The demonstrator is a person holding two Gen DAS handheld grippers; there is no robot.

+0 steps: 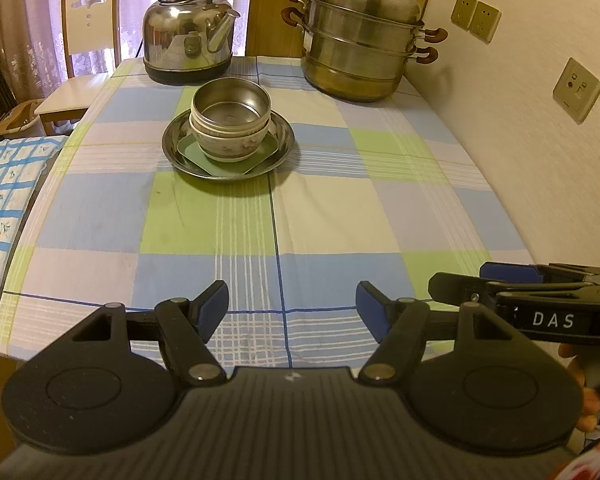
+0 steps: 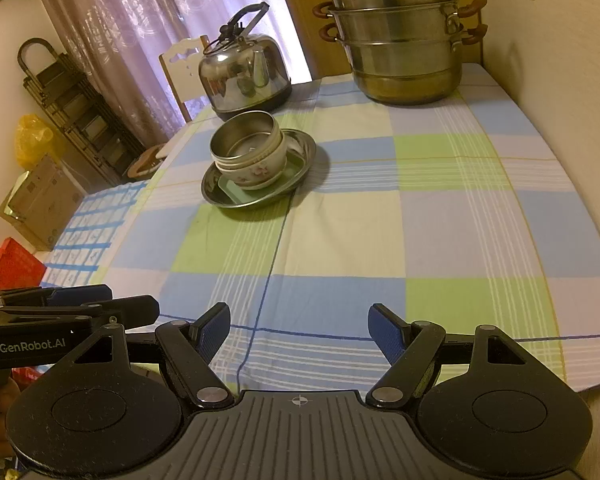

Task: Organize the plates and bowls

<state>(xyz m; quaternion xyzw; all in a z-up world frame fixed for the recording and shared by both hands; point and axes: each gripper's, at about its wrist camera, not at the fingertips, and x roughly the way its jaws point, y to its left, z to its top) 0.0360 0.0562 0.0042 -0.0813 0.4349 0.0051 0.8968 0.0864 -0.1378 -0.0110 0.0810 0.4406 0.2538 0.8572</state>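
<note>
Jaws of both grippers gape empty, well short of the stacked bowls (image 1: 230,120) on seemingly two plates (image 1: 228,148).

My left tongs (image 1: 292,308) gape empty over the checked surface (image 1: 340,208).
Ahead, a steel bowl (image 1: 231,100) tops stacked bowls on a round steel plate (image 1: 180,152).

Tablecloth (image 1: 320,208) checked blue, green, cream; steel bowl (image 1: 231,100) silver; floral bowl (image 1: 230,142) white, pink flowers; square plate (image 1: 228,162) green.
</note>
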